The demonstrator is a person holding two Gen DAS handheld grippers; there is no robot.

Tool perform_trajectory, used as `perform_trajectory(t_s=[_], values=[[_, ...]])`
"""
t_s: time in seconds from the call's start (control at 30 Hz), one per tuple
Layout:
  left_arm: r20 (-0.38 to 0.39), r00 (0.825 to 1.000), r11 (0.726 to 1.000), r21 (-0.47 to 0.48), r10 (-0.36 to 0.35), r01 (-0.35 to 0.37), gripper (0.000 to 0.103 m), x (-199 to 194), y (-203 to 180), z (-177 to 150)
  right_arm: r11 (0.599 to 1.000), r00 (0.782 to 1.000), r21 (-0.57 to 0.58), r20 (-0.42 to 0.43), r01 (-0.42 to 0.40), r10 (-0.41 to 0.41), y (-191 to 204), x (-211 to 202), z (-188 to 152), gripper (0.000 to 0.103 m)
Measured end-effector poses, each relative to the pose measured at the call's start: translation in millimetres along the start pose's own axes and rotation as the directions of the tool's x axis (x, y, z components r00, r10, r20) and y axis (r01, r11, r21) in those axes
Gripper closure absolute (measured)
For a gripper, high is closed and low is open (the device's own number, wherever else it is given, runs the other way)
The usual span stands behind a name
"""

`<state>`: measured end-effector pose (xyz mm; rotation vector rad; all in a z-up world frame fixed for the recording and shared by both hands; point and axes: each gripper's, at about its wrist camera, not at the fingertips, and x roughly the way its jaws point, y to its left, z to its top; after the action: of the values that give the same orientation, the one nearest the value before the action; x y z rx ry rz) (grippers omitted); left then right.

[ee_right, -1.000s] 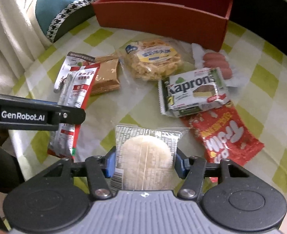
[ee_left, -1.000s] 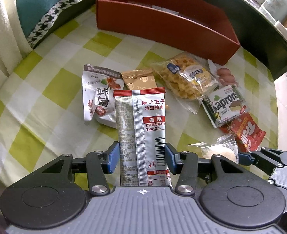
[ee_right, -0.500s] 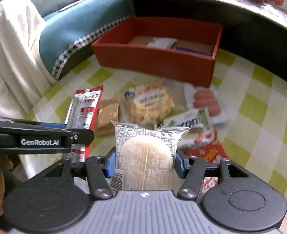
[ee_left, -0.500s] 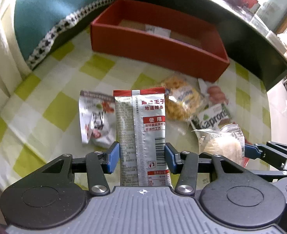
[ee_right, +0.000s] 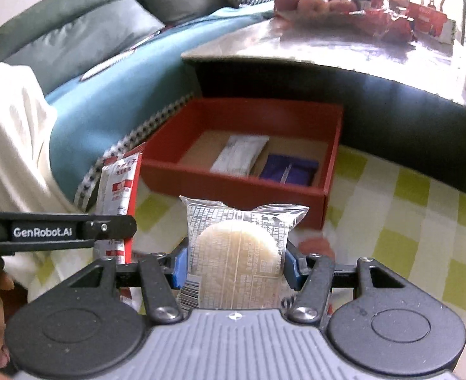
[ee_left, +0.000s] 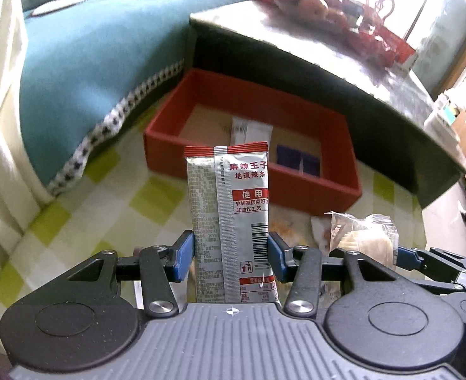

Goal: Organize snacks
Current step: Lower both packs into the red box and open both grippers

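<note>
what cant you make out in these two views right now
- Snacks left on the cloth: in both views, mostly hidden behind the held spicy strip pack and round cake pack; what shows is blurred.
- Red box: near floor hidden by its front wall; white packet print too blurred to read.
- Fruit on the far table: blurred.
- Left hand: cut off by the right view's edge.

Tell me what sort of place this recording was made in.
Most likely a home living room. A dark green sofa with a teal throw sits behind a low table under a green-and-white checked cloth, and the snacks go into a red box on it.
</note>
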<state>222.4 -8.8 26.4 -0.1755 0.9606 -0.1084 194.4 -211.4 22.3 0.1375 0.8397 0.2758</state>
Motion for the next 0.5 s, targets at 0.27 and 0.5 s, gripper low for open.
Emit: perform_trajectory(t_s=[0.27,0.5], values=[[0.034,0.999,1.0,-0.013,-0.011,0.011,0.046,11.4,-8.4,30.3,0.999,0.998,0.051,0.054,0.017,-0.02,-15.8,9.7,34.5,0.044],[0.061,0.998,1.0,-0.001,-0.007,0.007,0.046,26.3,-20.9,58.1,0.997,0.995,0.077,0.089,0.029,-0.036,-25.4,19.8,57.3,0.044]])
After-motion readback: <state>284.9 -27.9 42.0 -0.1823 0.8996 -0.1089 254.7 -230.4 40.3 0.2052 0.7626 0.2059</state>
